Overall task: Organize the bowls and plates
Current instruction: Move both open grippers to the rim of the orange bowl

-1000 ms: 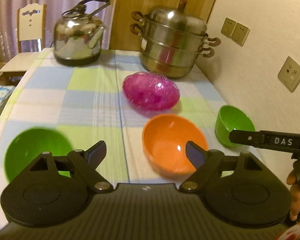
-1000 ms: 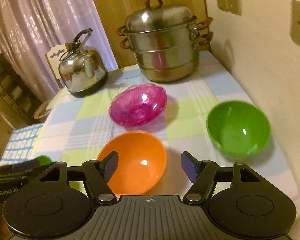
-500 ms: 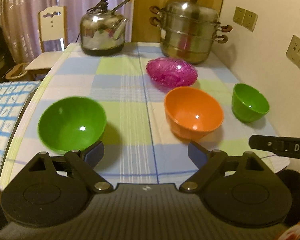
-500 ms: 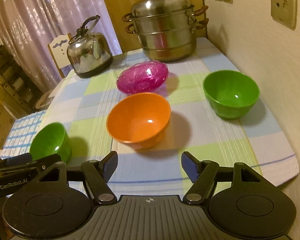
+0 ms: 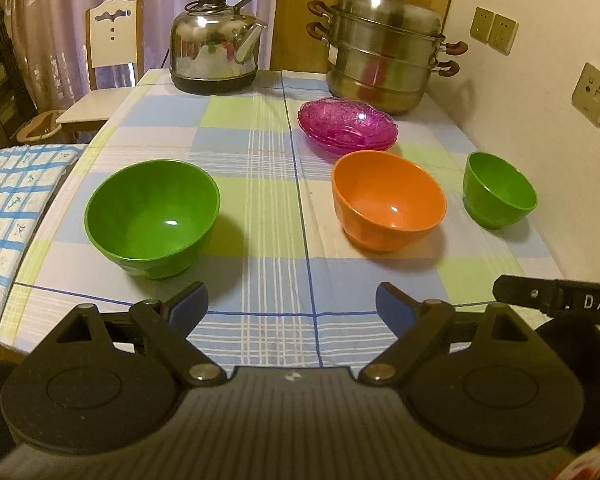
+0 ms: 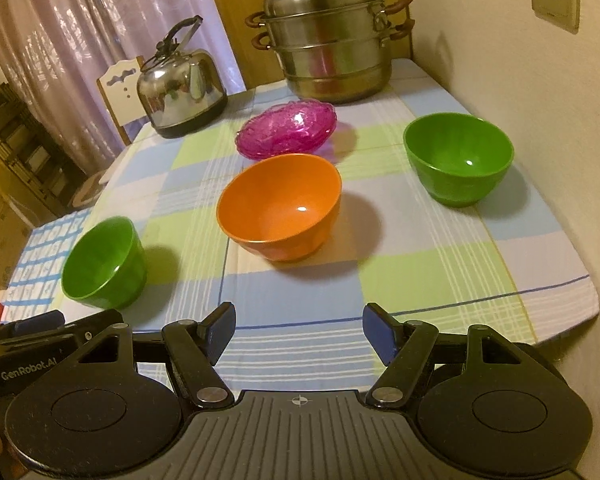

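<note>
An orange bowl [image 5: 388, 200] [image 6: 280, 212] stands mid-table. A green bowl [image 5: 152, 212] [image 6: 104, 262] stands at the left. A second green bowl [image 5: 498, 188] [image 6: 458, 158] stands at the right by the wall. Stacked pink glass plates [image 5: 348, 126] [image 6: 286, 128] lie behind the orange bowl. My left gripper [image 5: 292, 308] is open and empty, above the table's near edge. My right gripper [image 6: 299, 330] is open and empty, also held back at the near edge. All bowls sit apart from both grippers.
A steel kettle [image 5: 216, 54] [image 6: 180, 84] and a stacked steamer pot [image 5: 384, 48] [image 6: 328, 40] stand at the back. The checked tablecloth [image 5: 268, 168] covers the table. The wall [image 5: 540, 80] runs along the right side. A chair [image 5: 108, 60] stands at the far left.
Both grippers have pulled back from the bowls toward the table's near edge, so more of the table shows. Both stayed open. The bowls and plates have not moved.
</note>
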`<state>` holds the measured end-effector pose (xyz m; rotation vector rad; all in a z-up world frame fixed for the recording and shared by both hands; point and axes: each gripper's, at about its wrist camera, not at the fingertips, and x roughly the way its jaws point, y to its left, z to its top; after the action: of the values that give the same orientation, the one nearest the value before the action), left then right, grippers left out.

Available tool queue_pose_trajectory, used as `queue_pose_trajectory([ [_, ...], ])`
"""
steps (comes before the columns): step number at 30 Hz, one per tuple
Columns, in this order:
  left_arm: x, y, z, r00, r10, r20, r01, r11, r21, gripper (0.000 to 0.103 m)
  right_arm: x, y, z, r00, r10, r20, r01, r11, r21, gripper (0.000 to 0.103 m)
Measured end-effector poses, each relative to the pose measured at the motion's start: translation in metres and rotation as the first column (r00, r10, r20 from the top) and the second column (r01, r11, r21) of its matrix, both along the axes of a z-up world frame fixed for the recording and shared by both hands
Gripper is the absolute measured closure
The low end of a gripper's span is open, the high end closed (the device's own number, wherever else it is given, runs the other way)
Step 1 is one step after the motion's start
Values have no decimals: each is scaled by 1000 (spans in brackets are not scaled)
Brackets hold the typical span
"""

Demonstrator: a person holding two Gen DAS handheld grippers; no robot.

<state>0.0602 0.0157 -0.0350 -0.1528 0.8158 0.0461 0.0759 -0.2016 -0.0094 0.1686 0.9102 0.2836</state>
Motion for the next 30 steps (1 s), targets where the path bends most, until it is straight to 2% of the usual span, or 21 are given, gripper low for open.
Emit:
queue_pose_trajectory([
  [16, 6, 3, -1, 1000, -20, 10, 21, 998, -55, 14, 5, -10, -6, 998, -59, -21, 59, 998, 13, 33],
  [22, 23, 0, -3, 999, -36, 5, 36, 995, -97, 14, 14, -16, -6, 997, -78, -20, 79, 997, 23, 33],
  [30, 57, 3, -9, 1000, -14, -17, 12, 992, -129, 14, 37, -19, -10, 995, -95, -27, 96, 995, 41, 33],
])
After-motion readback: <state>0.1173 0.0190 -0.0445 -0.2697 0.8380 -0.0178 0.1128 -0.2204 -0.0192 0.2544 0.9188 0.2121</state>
